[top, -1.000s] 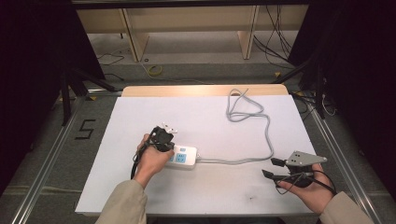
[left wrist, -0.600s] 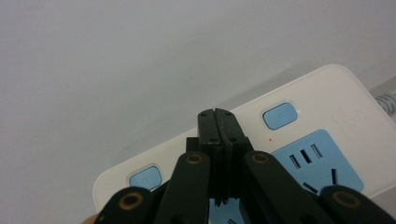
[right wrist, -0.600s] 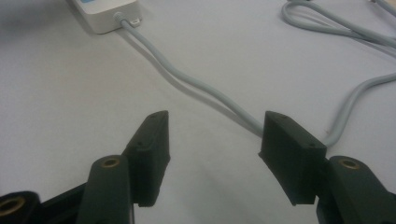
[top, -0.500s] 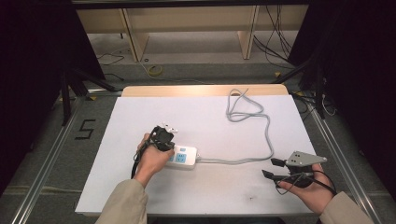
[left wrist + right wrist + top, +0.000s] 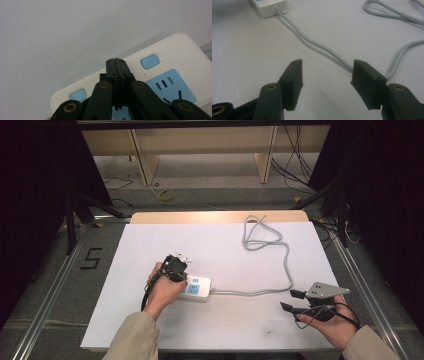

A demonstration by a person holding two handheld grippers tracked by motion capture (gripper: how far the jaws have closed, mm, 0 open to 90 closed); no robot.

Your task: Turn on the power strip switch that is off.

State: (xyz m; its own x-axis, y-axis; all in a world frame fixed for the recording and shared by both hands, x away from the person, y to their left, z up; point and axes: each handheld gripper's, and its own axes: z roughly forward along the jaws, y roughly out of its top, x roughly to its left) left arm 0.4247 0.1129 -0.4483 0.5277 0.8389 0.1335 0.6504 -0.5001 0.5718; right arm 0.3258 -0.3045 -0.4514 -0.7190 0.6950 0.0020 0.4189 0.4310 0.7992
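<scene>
A: Two grippers on the bench. First, how does the power strip (image 5: 196, 289) look?

B: White plastic body with rounded corners, blue socket faces and small blue rounded buttons; a tiny red dot sits beside one button in the left gripper view. A pale grey cable (image 5: 270, 245) leaves its right end, runs toward the right gripper, then curves away up the table and coils in a loop near the far edge.

A: Where is it?

B: Flat on the white tabletop (image 5: 225, 335), left of centre, on the near half.

A: Left gripper (image 5: 116, 60)?

B: Jaws pressed together with nothing between them, tips right over the strip's top face between two of the blue buttons. Whether they touch the plastic, cannot tell.

A: Right gripper (image 5: 291, 300)?

B: Jaws spread wide, nothing between the pads. It is held low at the near right of the table, pointing left toward the strip; the cable runs past just beyond its tips.

A: Surface and room?

B: Matte white board over a wooden top, whose edge shows at the far side. Grey floor with a black "5" (image 5: 91, 258) marked at left, metal rails along both sides, wooden shelving (image 5: 200, 140) behind, dark curtains on both flanks.

A: Containers?

B: Shelving compartments, contents not discernible.
</scene>
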